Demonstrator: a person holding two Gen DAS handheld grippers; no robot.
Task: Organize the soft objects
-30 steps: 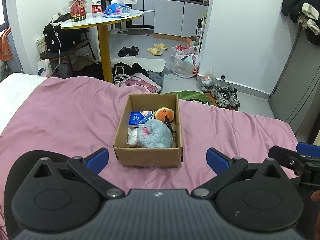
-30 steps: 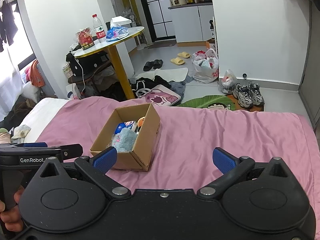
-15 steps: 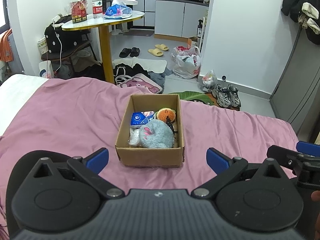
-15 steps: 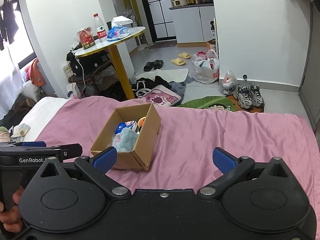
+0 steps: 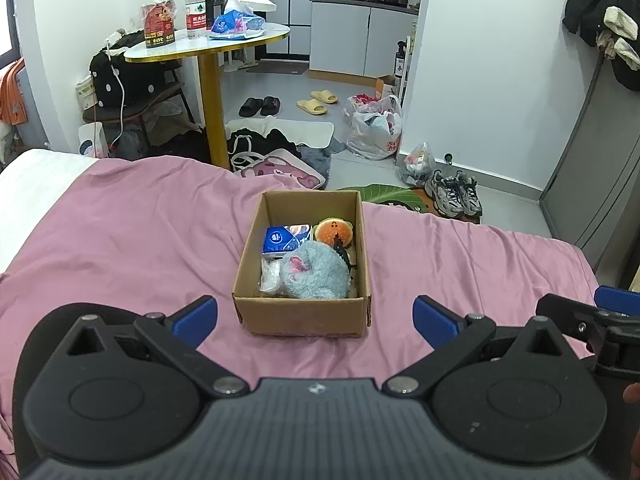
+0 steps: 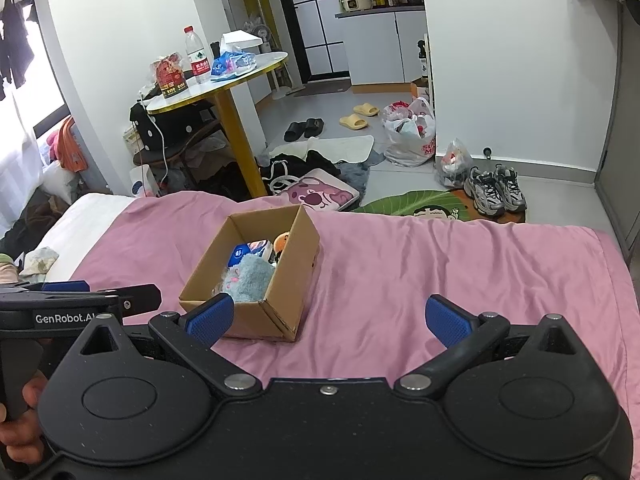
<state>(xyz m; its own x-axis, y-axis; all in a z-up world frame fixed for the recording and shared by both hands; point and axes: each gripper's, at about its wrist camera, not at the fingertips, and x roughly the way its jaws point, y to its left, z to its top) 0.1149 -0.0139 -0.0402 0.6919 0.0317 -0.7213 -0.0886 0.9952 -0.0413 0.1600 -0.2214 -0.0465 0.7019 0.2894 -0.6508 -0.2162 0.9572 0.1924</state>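
Observation:
An open cardboard box [image 5: 304, 318] [image 6: 292, 292] sits on the pink bedspread [image 5: 120, 236] [image 6: 420, 264]. Inside lie a grey-blue plush toy [image 5: 316, 274] [image 6: 250, 278], a blue tissue pack [image 5: 286, 239] [image 6: 240, 254], an orange burger-shaped toy [image 5: 334, 232] [image 6: 282, 240] and a clear plastic bag [image 5: 270, 278]. My left gripper [image 5: 316, 316] is open just short of the box's near wall, with nothing between its fingers. My right gripper [image 6: 328, 318] is open too, to the right of the box and over bare bedspread; its left fingertip overlaps the box's near corner.
Beyond the bed's far edge the floor holds a round yellow-legged table [image 5: 208, 46], bags, slippers [image 5: 318, 102] and sneakers [image 5: 454, 196]. White bedding [image 6: 86, 216] lies to the left. A hand [image 6: 20, 436] grips the left tool's handle at the right wrist view's lower left.
Both views have drawn back and up a little, so the box sits slightly lower in frame. Both grippers stay open and the box's contents have not moved.

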